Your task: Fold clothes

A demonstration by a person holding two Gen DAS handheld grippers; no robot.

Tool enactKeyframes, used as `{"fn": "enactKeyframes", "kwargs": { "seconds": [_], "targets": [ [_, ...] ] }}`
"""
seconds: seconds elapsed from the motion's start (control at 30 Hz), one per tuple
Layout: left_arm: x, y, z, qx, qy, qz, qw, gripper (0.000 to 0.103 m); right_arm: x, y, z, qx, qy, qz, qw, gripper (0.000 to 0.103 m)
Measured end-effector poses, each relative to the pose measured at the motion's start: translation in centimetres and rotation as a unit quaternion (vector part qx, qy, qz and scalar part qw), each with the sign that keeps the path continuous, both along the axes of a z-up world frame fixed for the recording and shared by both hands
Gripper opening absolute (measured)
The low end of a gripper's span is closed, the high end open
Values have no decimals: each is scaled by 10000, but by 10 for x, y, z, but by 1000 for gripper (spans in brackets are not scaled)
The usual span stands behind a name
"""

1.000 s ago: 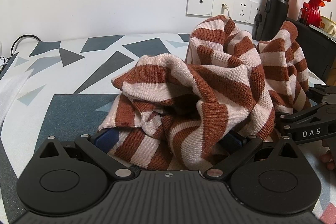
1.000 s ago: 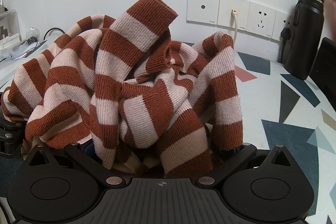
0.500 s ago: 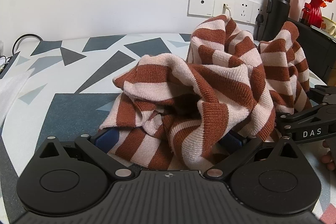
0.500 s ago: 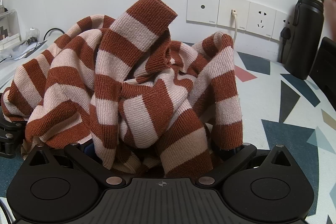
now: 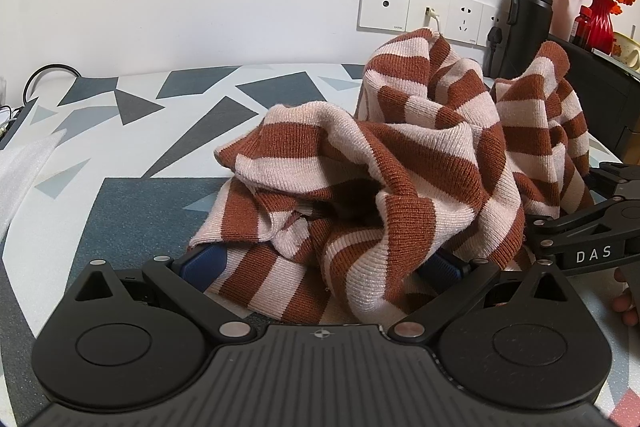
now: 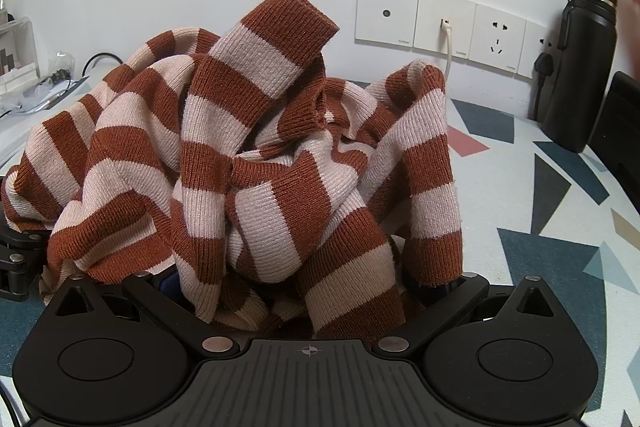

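Striped knit sweater [image 5: 400, 163] heaped on table [image 5: 120, 211], both grippers' jaws spread wide w/ folds between.

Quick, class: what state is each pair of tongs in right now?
Left tongs: open, fingers spread around the crumpled striped sweater, not clamped.
Right tongs: open, fingers spread, sweater bunched between them.

Both wrist cameras sit low and close behind their jaws, facing the wall sockets [image 5: 424, 9]; both share the striped sweater [image 6: 256, 163] heaped on the desk [image 5: 132, 131].
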State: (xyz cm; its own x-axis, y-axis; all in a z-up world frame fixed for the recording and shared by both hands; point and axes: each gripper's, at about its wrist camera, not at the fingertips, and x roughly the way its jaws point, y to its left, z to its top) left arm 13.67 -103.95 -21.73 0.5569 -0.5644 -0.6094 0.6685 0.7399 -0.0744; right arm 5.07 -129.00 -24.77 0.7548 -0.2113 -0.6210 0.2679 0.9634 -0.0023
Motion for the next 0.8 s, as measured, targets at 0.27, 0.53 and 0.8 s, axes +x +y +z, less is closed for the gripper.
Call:
{"fn": "enactKeyframes", "kwargs": {
  "seconds": [0.27, 0.53, 0.8],
  "targets": [
    [0, 0, 0, -1, 0, 0, 10000, 102, 1, -1, 0, 5, -1, -6, 10000, 102],
    [0, 0, 0, 1, -4, 1, 10000, 103, 2, -1, 1, 7, 0, -5, 10000, 102],
    [0, 0, 0, -5, -3, 5, 10000, 103, 4, -2, 1, 19, 3, 7, 10000, 102]
  ]
}}
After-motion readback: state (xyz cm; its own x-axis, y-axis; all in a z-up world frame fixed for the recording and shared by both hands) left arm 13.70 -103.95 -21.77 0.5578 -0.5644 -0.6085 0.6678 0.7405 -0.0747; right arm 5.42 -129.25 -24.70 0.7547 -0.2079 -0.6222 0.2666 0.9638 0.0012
